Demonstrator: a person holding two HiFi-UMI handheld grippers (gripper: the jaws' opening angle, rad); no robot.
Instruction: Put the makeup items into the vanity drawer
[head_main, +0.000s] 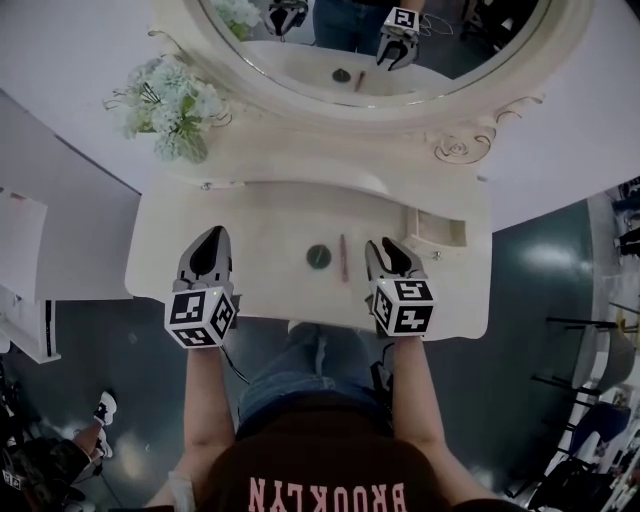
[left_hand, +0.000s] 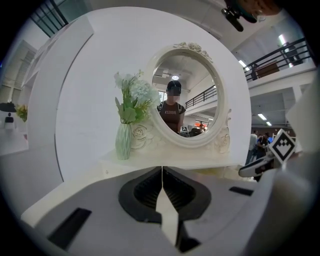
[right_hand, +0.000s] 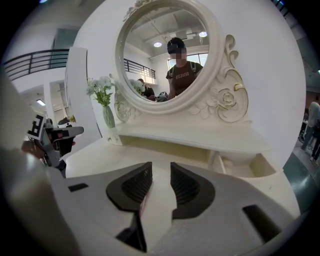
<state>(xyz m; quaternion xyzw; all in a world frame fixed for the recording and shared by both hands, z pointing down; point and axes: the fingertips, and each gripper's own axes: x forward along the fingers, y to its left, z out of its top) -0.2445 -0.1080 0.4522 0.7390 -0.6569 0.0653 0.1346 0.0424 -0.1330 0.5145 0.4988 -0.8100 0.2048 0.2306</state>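
Note:
A round dark compact (head_main: 318, 256) and a thin reddish-brown pencil (head_main: 343, 257) lie side by side on the cream vanity top (head_main: 270, 215). A small drawer (head_main: 440, 243) stands open at the right under the mirror shelf. My left gripper (head_main: 212, 238) hovers over the left part of the top, jaws shut with nothing between them (left_hand: 161, 172). My right gripper (head_main: 386, 246) sits just right of the pencil. Its jaws (right_hand: 161, 170) stand a little apart, not pressing on anything. A pinkish sliver, probably the pencil (right_hand: 143, 202), shows beside the left jaw.
An oval mirror (head_main: 400, 60) rises behind the shelf and reflects both grippers and the person. A green vase of pale flowers (head_main: 170, 110) stands at the back left. The top's front edge is close to the person's legs. A white unit (head_main: 25, 270) is at far left.

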